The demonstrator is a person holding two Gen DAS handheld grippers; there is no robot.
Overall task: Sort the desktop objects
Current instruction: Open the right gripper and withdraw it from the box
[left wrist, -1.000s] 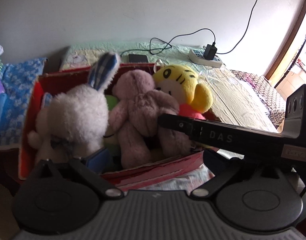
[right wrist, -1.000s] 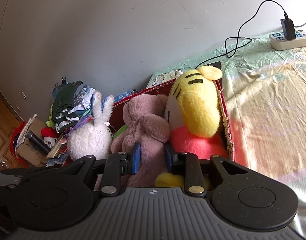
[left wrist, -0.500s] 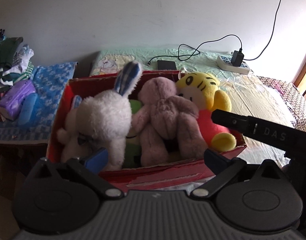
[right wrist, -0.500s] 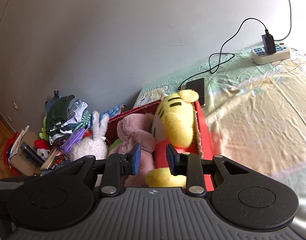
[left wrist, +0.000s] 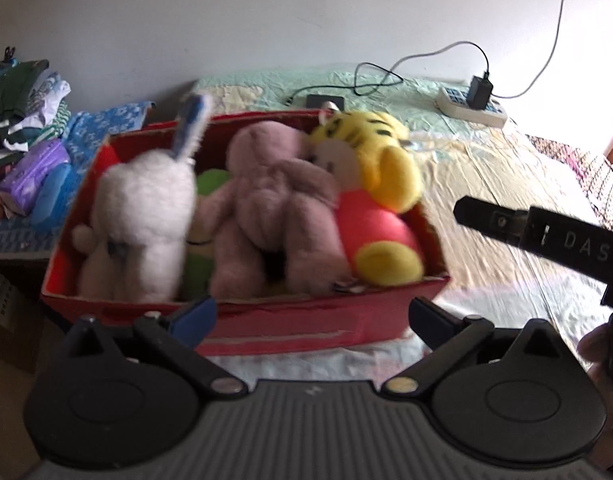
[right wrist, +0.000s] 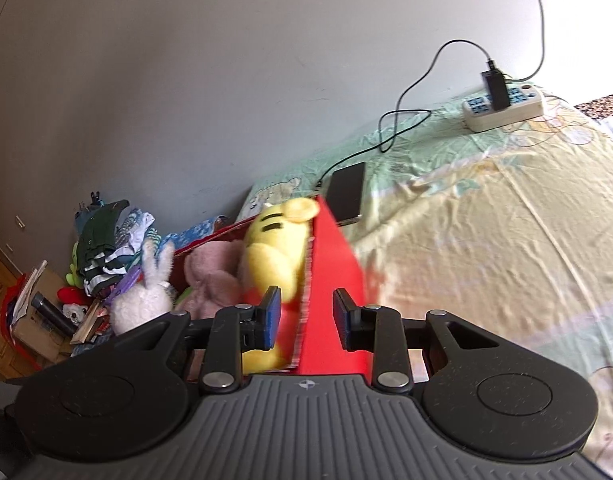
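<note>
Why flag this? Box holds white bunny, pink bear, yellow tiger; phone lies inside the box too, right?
Not the phone. The right wrist view shows it on the bed sheet behind the box, cable plugged in. Bunny, bear and tiger are inside.

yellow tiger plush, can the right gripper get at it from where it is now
Probably yes. The right gripper is open and empty, straddling the red box wall, and the yellow tiger plush lies uncovered just inside that wall. The wall between the fingers is the one obstacle, so a shift inward seems needed.
</note>
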